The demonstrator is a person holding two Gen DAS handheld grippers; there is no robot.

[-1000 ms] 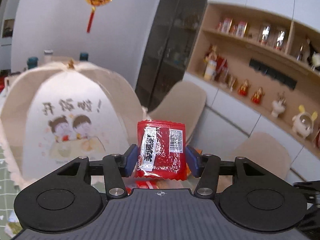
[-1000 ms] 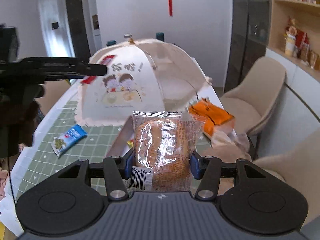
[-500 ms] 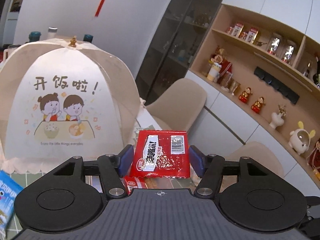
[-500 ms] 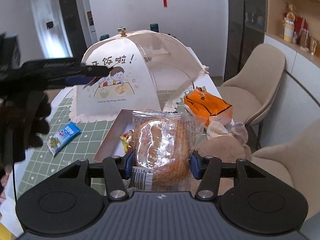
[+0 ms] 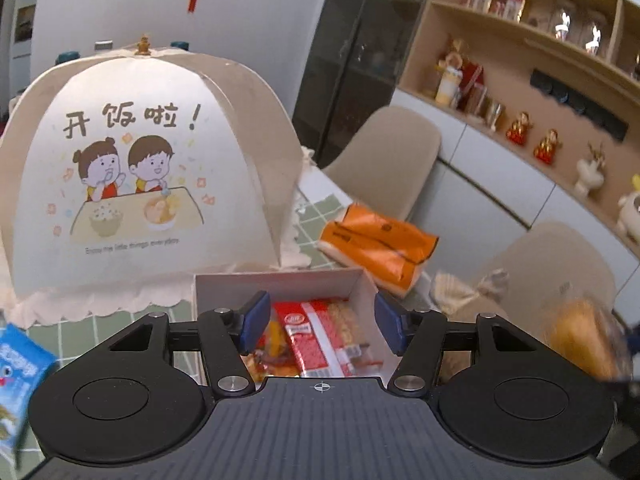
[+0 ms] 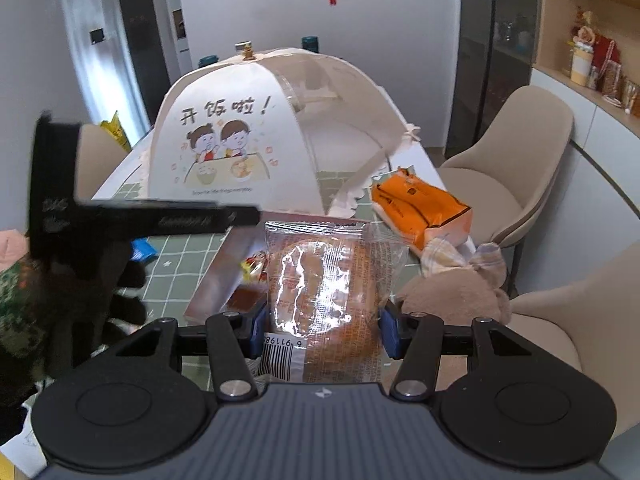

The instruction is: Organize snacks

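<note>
Over the white box (image 5: 280, 284), the left gripper (image 5: 320, 322) hangs w/ jaws wide apart, closing a little, nothing pinched btwn them. Red snack packet (image 5: 320, 336) lies inside the box below, beside other wrappers. Blue packet (image 5: 20, 376) sits on the green check cloth at 9 o'clock of the box. Food cover (image 5: 132, 176) stands at 11 o'clock, orange pack (image 5: 376, 244) at 2 o'clock. Right gripper (image 6: 322, 330) is clamped on the wrapped bun (image 6: 320, 300), held upright near the box's 3 o'clock side.
</note>
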